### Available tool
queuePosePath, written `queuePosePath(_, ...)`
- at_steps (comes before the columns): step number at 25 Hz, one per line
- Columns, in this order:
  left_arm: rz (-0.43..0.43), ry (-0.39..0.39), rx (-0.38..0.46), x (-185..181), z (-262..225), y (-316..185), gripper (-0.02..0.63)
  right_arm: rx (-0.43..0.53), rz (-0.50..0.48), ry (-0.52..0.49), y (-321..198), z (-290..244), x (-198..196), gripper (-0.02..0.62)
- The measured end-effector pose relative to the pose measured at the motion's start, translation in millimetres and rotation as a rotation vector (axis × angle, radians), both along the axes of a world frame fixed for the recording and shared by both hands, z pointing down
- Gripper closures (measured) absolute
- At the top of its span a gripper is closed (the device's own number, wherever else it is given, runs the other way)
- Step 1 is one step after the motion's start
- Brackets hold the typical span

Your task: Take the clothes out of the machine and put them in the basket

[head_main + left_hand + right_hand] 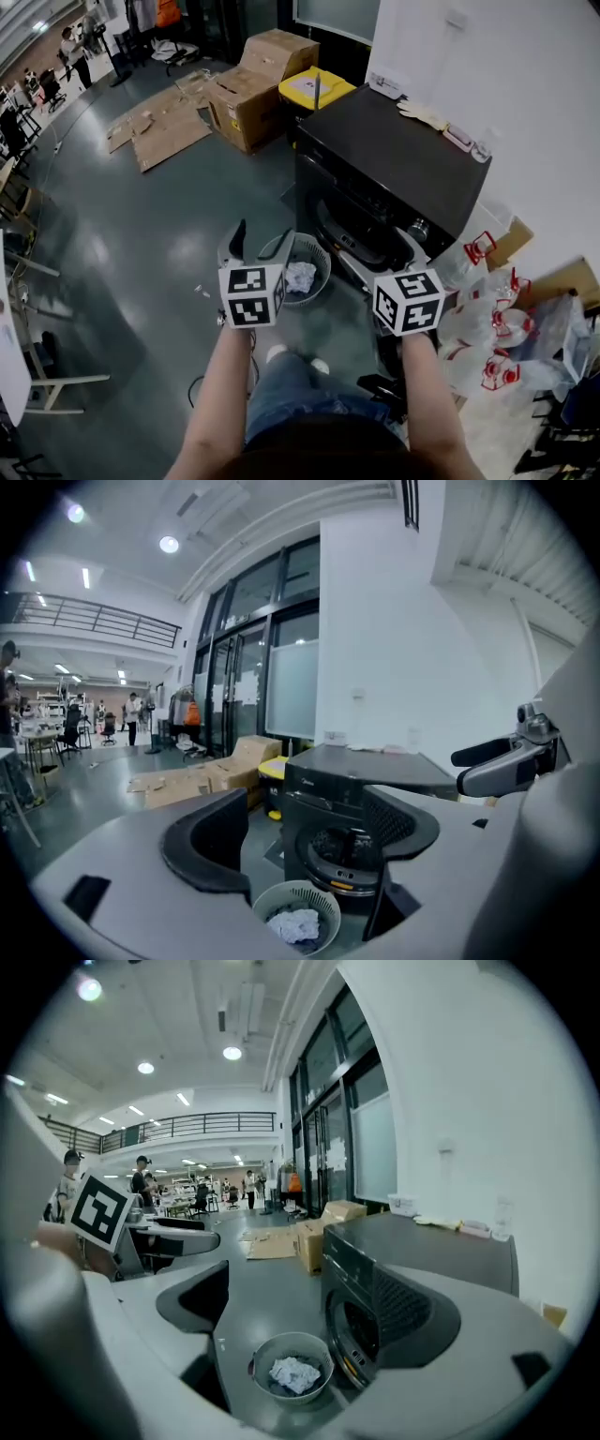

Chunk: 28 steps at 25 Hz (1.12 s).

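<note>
**Both claws up and empty, basket already has laundry in it**

The person holds both claws out in front, side by side and apart from each other. The left claw (256,246) stands wide with nothing between its jaws. The right claw (305,1312) is wide too, also holding nothing.

The basket (322,255) sits on the floor below and just ahead of the claws, roughly between the two. Inside it lies a crumpled white piece of clothing (300,277) on top of something darker (can't tell what that darker bit is). Neither claw touches the basket or the clothes.

The machine (394,150), a dark front-loader, stands just beyond the basket, ahead of the right claw and off to the right of the left one. Its round drum opening (361,1330) faces the basket and looks dark inside.

Further out past the left claw are cardboard boxes (253,89) and a yellow bin (314,86).
</note>
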State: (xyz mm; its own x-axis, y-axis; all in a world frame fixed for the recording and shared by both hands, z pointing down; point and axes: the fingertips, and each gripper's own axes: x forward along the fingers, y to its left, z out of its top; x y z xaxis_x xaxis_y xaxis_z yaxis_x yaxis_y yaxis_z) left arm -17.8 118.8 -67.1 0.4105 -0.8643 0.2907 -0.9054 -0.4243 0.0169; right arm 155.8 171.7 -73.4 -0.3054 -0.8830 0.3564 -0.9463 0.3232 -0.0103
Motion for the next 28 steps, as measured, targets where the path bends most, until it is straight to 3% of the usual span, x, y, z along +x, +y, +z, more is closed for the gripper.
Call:
queuePosePath(5, 0.078, -0.009, 0.079, 1, -30, 1, 0.230, 0.123, 0.028, 0.041, 4, -36, -2, 0.127)
queuePosePath(15, 0.275, -0.011, 0.219, 19, -96, -7, 0.238, 0.288, 0.172, 0.076, 6, -95, 11, 0.185)
queuePosePath(20, 0.301, 0.062, 0.298, 14, -127, -7, 0.332, 0.364, 0.219, 0.093, 9, -123, 6, 0.287)
queuePosePath(28, 0.313, 0.064, 0.417, 0, -168, -1, 0.457, 0.436, 0.228, 0.122, 17, -157, -3, 0.418)
